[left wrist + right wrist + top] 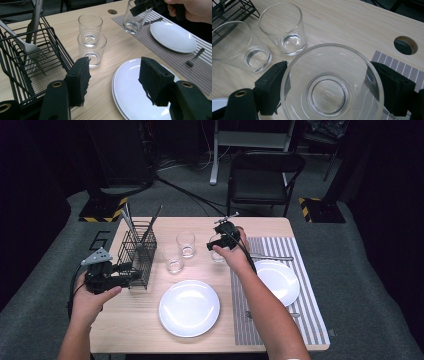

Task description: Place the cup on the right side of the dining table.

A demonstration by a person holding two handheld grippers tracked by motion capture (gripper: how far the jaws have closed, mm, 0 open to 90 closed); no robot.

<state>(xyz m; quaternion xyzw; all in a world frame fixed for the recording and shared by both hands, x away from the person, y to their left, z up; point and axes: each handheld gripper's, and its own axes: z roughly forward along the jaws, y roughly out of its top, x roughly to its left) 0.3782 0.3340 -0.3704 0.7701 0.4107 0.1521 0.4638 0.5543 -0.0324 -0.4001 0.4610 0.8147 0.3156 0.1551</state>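
My left tongs: jaws wide apart, holding nothing. They sit at the near-right corner of the black wire caddy; one pad is just beside its wire wall, can't tell if it touches. The caddy holds a fork and other upright cutlery.

Right of the caddy: two empty glasses standing upright on the counter, one behind the other, close together. Nearer to me than those, right of the caddy: white plate, bare.

My right tongs: clamped on a third glass, well right of the caddy, pads on opposite sides of its wall. The glass is upright and empty, at the left edge of the striped placemat; can't tell if its base rests on the counter.

Second white plate on the placemat, farthest from the caddy.
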